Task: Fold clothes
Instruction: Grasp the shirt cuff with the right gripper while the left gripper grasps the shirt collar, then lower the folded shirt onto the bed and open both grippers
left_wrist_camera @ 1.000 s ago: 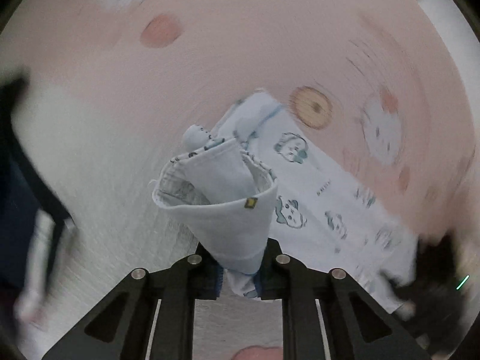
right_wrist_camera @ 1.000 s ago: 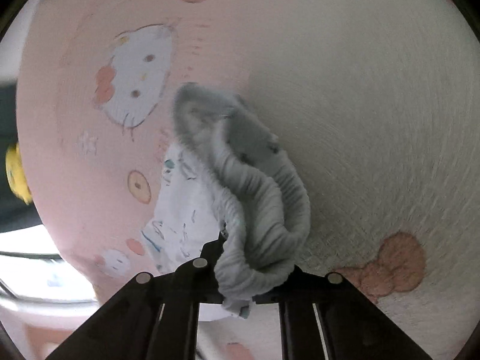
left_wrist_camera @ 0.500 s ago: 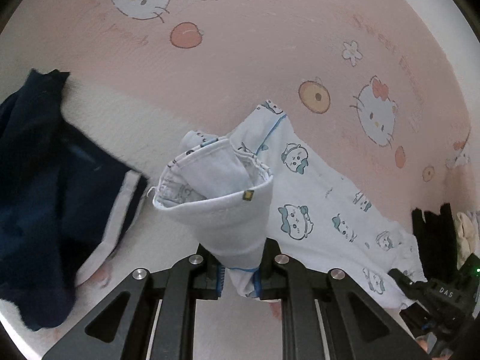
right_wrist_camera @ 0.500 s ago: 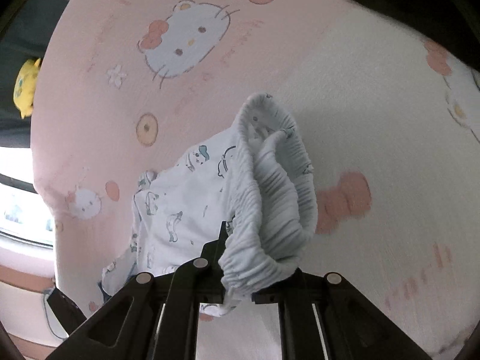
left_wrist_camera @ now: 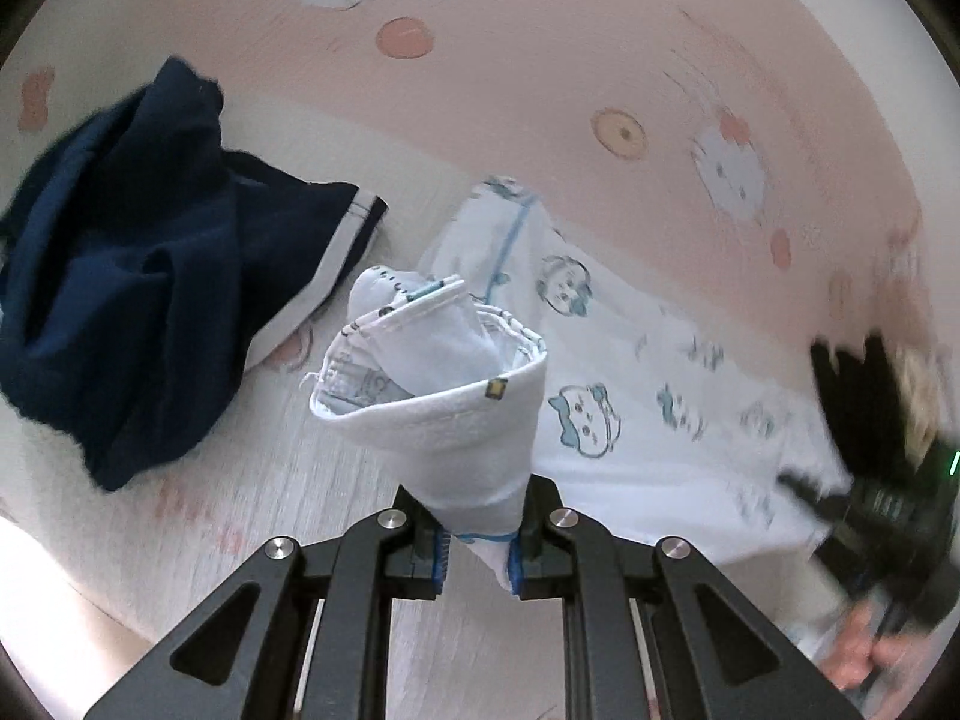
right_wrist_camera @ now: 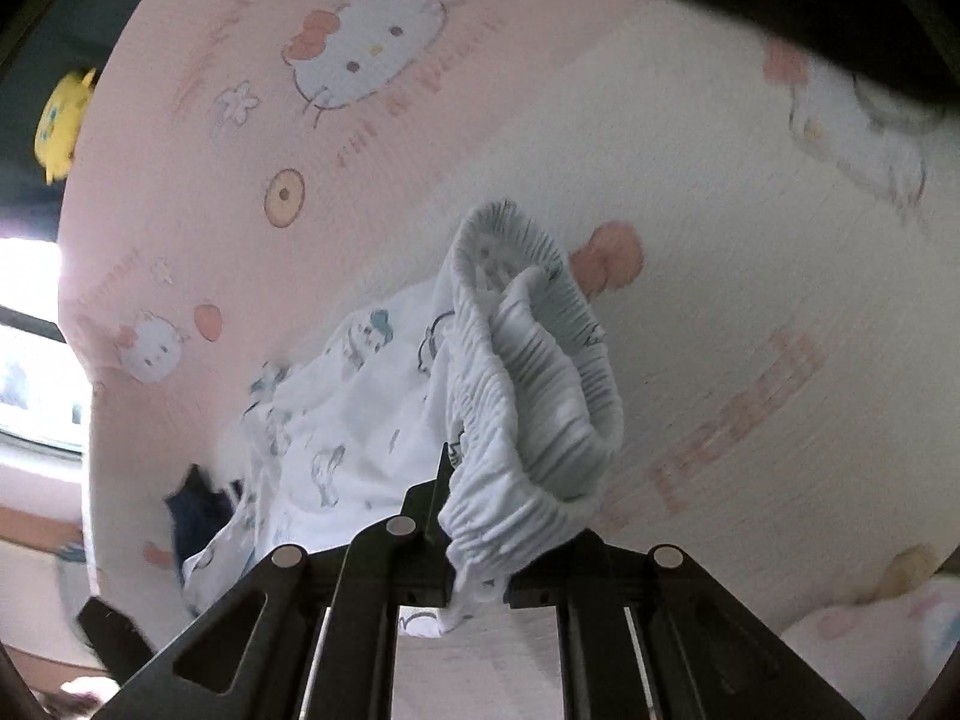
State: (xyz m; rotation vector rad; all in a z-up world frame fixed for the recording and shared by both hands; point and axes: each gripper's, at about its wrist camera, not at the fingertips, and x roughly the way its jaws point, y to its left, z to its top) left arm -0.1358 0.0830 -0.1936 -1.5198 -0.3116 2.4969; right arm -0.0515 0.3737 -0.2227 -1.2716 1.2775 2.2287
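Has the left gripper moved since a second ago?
Yes. The left gripper, shut on the white printed garment, has travelled toward the navy garment, which has come well into its view on the left.

Both grippers clamped, angled steeply downward.

Left gripper (left_wrist_camera: 478, 549): jaws closed on a bunched cloth edge that rises between the fingers (left_wrist_camera: 420, 540). Right gripper (right_wrist_camera: 477, 579): jaws closed on a gathered elastic band. In the left wrist view, the right gripper and its bare hand (left_wrist_camera: 864, 651) appear blurred at lower right.

Soft, even daylight — bright window (right_wrist_camera: 30, 360) glare at left; fisheye edges bend, with motion blur toward the rims.
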